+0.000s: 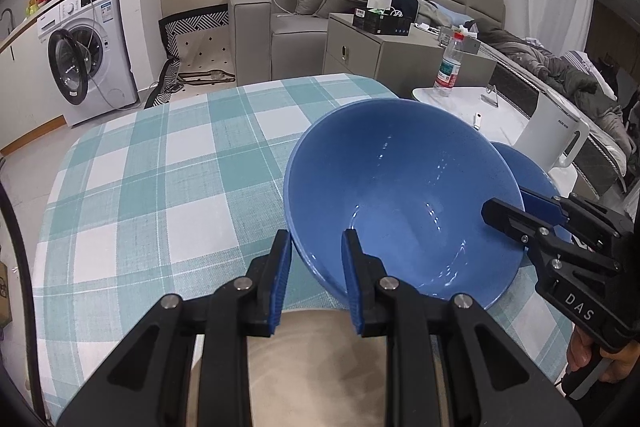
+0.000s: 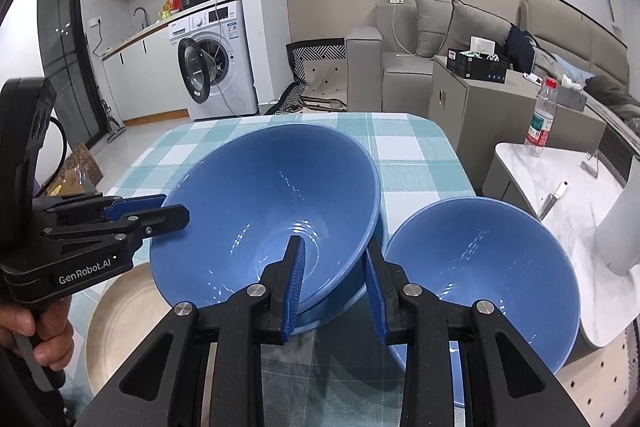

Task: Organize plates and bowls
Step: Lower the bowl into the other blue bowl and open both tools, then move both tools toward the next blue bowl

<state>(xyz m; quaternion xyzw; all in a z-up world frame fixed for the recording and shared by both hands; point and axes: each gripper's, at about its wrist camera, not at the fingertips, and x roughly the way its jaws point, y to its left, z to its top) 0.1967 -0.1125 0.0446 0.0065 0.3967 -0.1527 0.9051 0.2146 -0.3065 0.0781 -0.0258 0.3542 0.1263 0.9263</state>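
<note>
Blue glazed large bowl (image 2: 264, 215) is hanging tilted over the checked tablecloth (image 1: 160, 163), both the left gripper (image 1: 316, 275) and right gripper (image 2: 334, 279) clamping opposite rims, likely sharing its weight beside the smaller blue bowl (image 2: 484, 275).

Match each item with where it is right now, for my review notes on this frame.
Items:
1. large blue bowl
2. small blue bowl
3. beige plate
4. water bottle

Places:
a. standing on the white side table
b. rim gripped by left tongs and right tongs
c. at the checked table's near edge, below the left tongs
d. just right of the biggest bowl

Pairs: 1-b, 2-d, 3-c, 4-a
</note>
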